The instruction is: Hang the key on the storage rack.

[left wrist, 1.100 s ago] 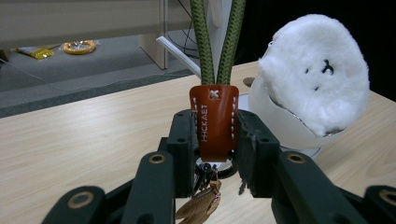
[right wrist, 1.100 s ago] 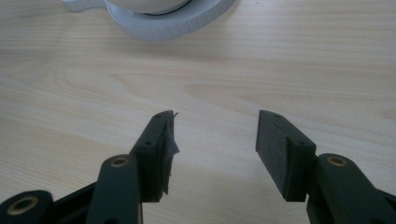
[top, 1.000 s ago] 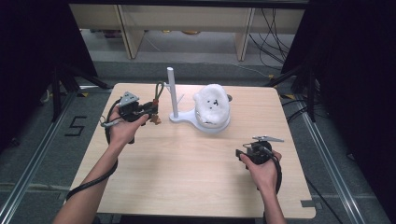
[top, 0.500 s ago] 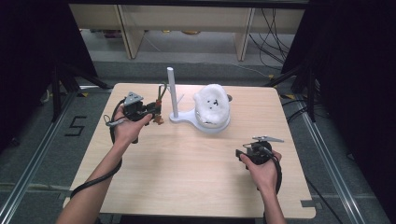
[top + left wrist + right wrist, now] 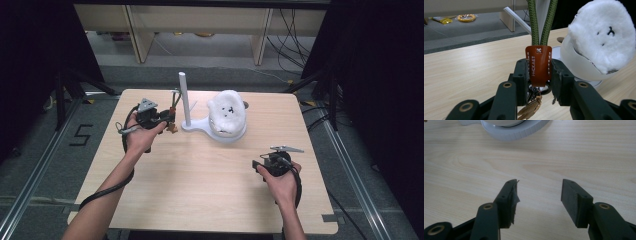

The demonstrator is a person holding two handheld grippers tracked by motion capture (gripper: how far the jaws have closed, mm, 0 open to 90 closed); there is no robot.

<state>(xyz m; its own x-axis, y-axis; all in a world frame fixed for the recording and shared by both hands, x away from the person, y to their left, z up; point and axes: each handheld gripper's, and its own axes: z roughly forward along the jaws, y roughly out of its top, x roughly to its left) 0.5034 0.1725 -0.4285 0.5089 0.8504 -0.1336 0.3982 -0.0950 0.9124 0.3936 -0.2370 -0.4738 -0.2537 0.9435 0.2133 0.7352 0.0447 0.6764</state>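
Left claw (image 5: pixel 539 82): jaws clamped on a stitched brown leather tab (image 5: pixel 538 65) with a green braided cord loop (image 5: pixel 541 22), held above the pale wooden bench (image 5: pixel 200 170). Just beside it: white plastic stand (image 5: pixel 200 125) with upright post and a fluffy white dome (image 5: pixel 227 112). Right claw (image 5: pixel 539 195): jaws apart, empty, over bare bench.

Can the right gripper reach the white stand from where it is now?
Probably yes. The right gripper is open, and bare table lies between it and the stand. The left gripper, holding the keychain, is on the stand's other side.
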